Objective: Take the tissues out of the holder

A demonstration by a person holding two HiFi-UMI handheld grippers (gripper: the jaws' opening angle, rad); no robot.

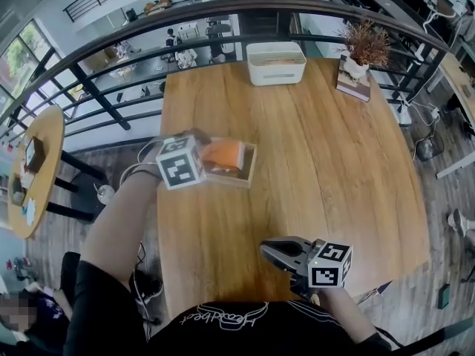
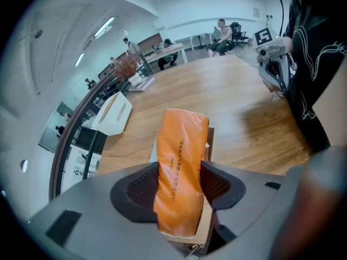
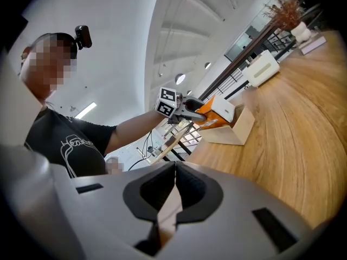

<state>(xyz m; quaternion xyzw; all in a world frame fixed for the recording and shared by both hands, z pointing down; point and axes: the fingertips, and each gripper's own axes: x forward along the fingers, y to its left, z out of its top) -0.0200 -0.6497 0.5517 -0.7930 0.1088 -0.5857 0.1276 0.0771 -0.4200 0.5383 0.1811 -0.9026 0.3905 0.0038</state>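
An orange tissue pack [image 1: 224, 155] sticks out of the top of a small wooden holder [image 1: 250, 170] at the left of the table. My left gripper [image 1: 211, 158] is shut on the pack; in the left gripper view both pads press its sides [image 2: 181, 167], with the holder's rim [image 2: 209, 141] just behind. The right gripper view shows the pack [image 3: 207, 109] tilted over the holder [image 3: 238, 129], next to something white. My right gripper [image 1: 269, 251] hovers near the table's front edge, shut and empty [image 3: 174, 191].
A white slotted box [image 1: 275, 63] stands at the table's far edge. A potted dry plant [image 1: 364, 50] on a book sits at the far right. A curved black railing [image 1: 111, 58] runs behind, and a round side table [image 1: 33, 169] stands to the left.
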